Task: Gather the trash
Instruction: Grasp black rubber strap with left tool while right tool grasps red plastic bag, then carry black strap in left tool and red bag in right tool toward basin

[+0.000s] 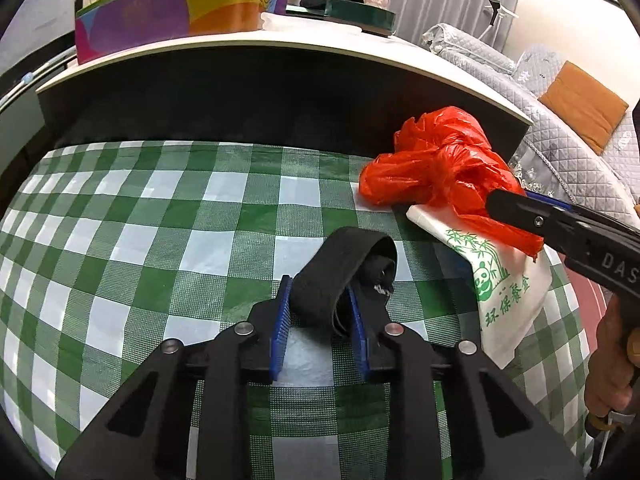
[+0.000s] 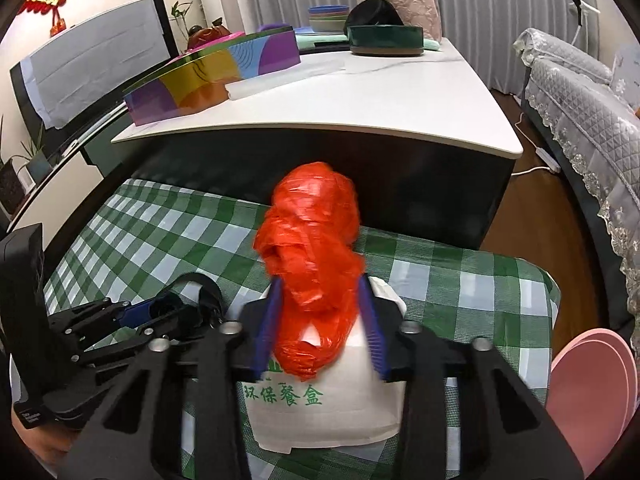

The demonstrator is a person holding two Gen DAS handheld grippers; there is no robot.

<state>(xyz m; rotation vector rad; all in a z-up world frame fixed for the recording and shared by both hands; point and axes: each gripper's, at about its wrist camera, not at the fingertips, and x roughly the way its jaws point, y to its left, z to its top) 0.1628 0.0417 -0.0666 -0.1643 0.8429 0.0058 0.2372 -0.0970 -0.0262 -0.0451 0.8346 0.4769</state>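
Note:
A crumpled red plastic bag (image 2: pixel 312 248) is held between the blue pads of my right gripper (image 2: pixel 322 320), just above a white foam meal box (image 2: pixel 320 404) with green print. The bag (image 1: pixel 436 164) and box (image 1: pixel 500 284) also show at the right of the left wrist view, with the right gripper (image 1: pixel 560 224) reaching in. My left gripper (image 1: pixel 318 316) is shut on a black strap-like band (image 1: pixel 340 268) over the green checked cloth (image 1: pixel 160 240). The left gripper (image 2: pixel 132 316) shows at the left of the right wrist view.
A white-topped table (image 2: pixel 360 112) stands behind the cloth, carrying a colourful box (image 2: pixel 208 76), a dark green round tin (image 2: pixel 384 38) and bowls. A grey quilted sofa (image 2: pixel 580 112) is at the right. Pink round plates (image 2: pixel 592 396) sit at the cloth's right edge.

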